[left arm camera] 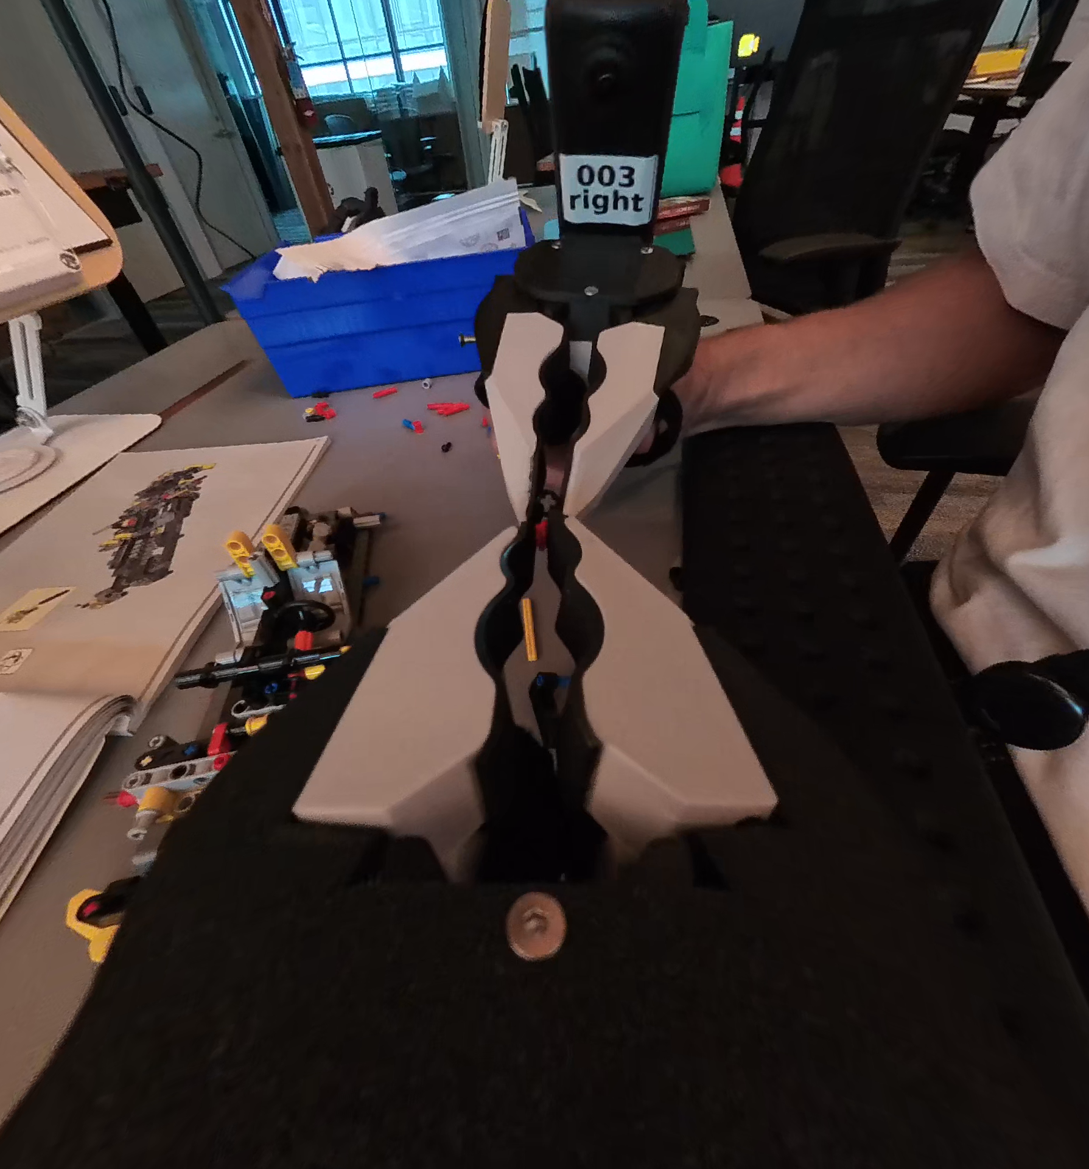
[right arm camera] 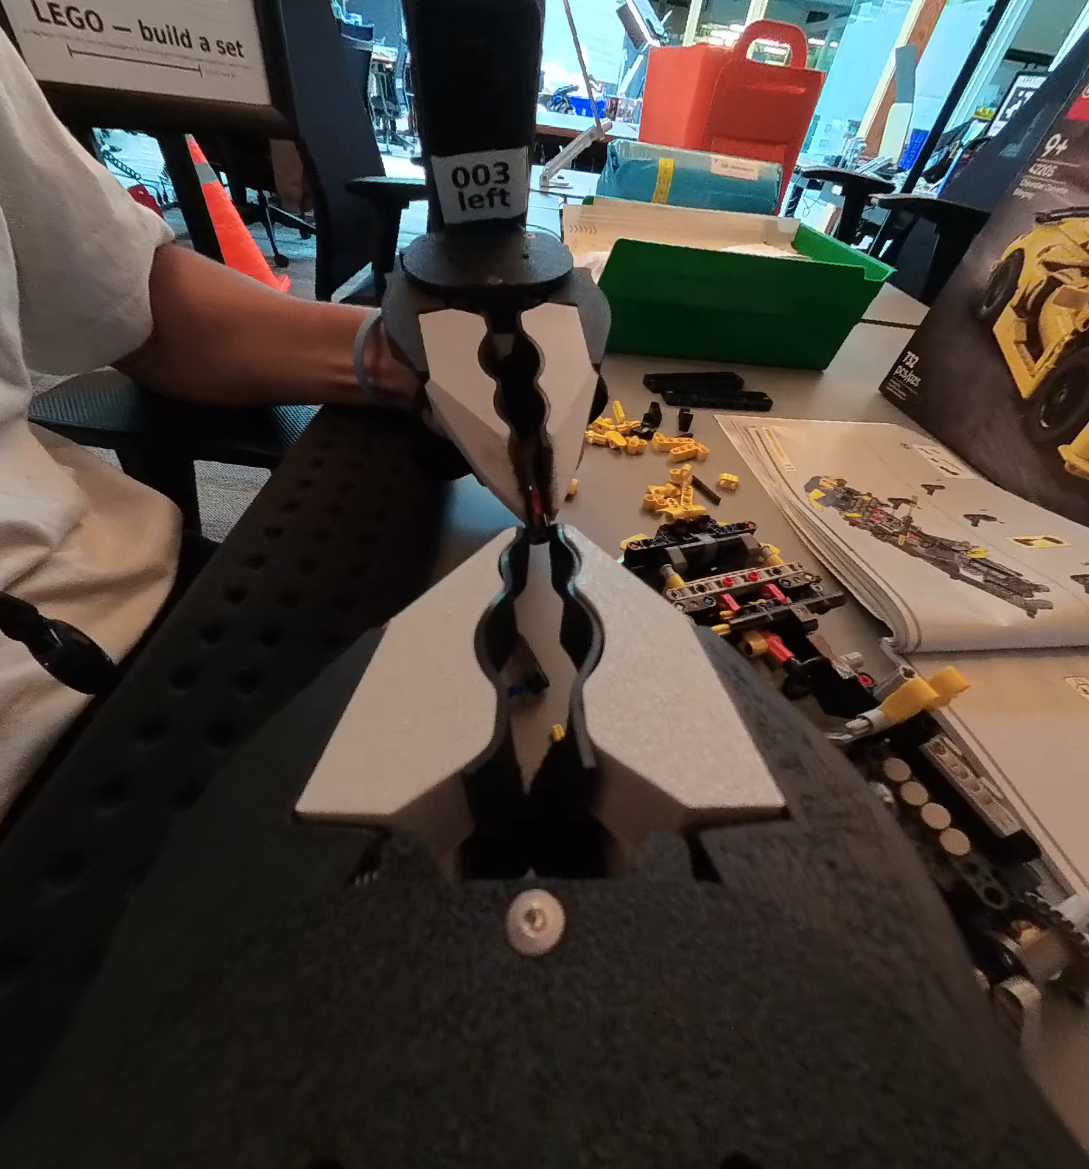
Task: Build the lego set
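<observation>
Blue bin (left arm camera: 364,310); green bin (right arm camera: 738,303); red pins (left arm camera: 447,408) scattered; yellow pieces (right arm camera: 655,443) (few black).

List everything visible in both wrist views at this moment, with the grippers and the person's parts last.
Lego chassis: one, black, grey, yellow and red, on the table beside the booklet.
Instruction booklet: one, white, open.
Set box: one, dark with yellow car, standing.
Green bin: one, behind the loose pieces.
Blue bin: one, holding white bags.
Loose yellow pieces: many, near the green bin.
Loose red pins: several, by the blue bin.
Small red piece: one, where the tips meet.
Left gripper: shut.
Right gripper: shut.
Forearms: two, bare.
</observation>
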`<act>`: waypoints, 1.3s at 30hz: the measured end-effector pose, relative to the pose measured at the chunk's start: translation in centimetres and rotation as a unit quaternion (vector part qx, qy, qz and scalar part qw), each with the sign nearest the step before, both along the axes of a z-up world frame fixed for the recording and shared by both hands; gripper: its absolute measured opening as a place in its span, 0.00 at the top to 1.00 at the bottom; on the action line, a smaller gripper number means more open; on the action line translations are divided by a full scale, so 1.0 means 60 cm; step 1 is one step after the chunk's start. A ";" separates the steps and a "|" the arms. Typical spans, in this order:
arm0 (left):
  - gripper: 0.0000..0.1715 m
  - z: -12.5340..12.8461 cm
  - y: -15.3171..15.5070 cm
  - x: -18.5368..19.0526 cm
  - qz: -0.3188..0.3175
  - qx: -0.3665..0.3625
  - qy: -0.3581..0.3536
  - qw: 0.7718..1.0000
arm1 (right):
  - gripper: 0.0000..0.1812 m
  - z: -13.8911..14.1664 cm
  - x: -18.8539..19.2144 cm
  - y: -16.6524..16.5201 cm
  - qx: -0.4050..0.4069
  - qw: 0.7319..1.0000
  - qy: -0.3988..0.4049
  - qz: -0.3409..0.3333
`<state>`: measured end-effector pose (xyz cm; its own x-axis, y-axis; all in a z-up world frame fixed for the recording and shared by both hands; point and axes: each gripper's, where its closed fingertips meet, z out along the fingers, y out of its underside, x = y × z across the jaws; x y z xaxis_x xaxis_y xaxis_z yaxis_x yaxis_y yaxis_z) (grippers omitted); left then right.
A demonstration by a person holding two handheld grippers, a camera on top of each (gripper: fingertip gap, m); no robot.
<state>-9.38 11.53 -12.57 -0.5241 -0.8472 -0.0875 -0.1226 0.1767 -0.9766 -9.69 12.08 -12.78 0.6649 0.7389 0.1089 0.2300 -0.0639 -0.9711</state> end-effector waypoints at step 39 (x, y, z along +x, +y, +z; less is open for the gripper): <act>0.90 -0.131 -0.002 -0.043 0.068 0.098 0.286 0.951 | 0.96 0.006 0.061 0.017 -0.023 0.995 0.031 -0.090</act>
